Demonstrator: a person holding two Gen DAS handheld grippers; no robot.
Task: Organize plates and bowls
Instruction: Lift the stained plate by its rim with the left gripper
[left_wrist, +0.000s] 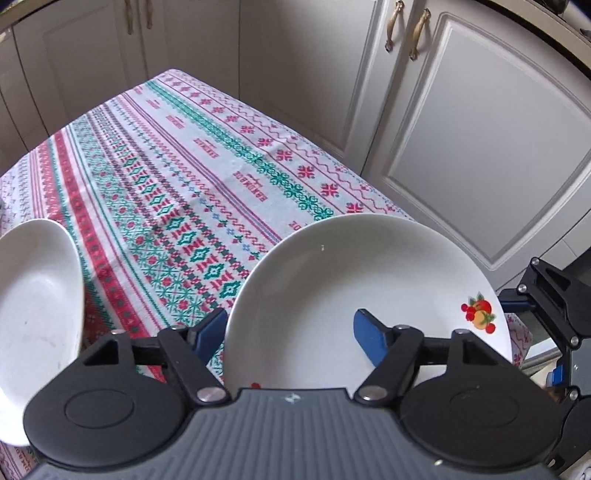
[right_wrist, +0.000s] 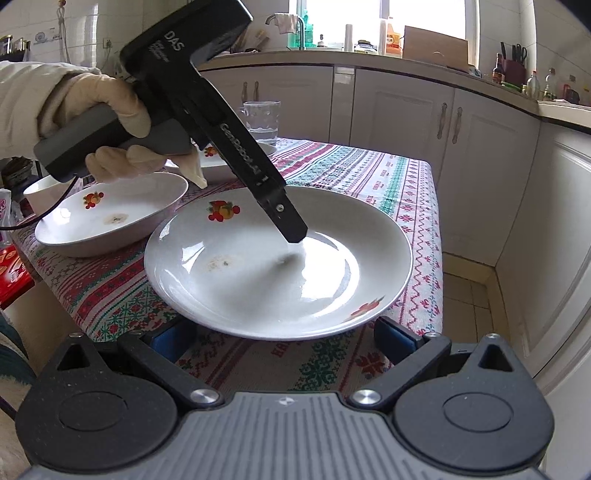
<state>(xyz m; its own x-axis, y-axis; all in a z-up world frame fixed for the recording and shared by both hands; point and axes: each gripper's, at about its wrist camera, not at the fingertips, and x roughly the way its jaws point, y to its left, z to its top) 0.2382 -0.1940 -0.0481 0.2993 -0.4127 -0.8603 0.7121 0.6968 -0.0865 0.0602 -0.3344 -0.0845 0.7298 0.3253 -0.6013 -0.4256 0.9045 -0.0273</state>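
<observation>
A wide white plate with fruit decals lies on the patterned tablecloth near the table's corner. My left gripper is open and straddles its near rim: one blue pad is outside the rim and the other is over the plate's inside, neither pressing. In the right wrist view a gloved hand holds the left gripper, whose tip dips into the plate. My right gripper is open, low at the plate's near rim, fingers wide apart and empty.
A second white bowl with a fruit decal sits left of the plate, also visible as the bowl. Behind it are another plate, a glass mug and a white cup. Cabinets stand close to the table's right edge.
</observation>
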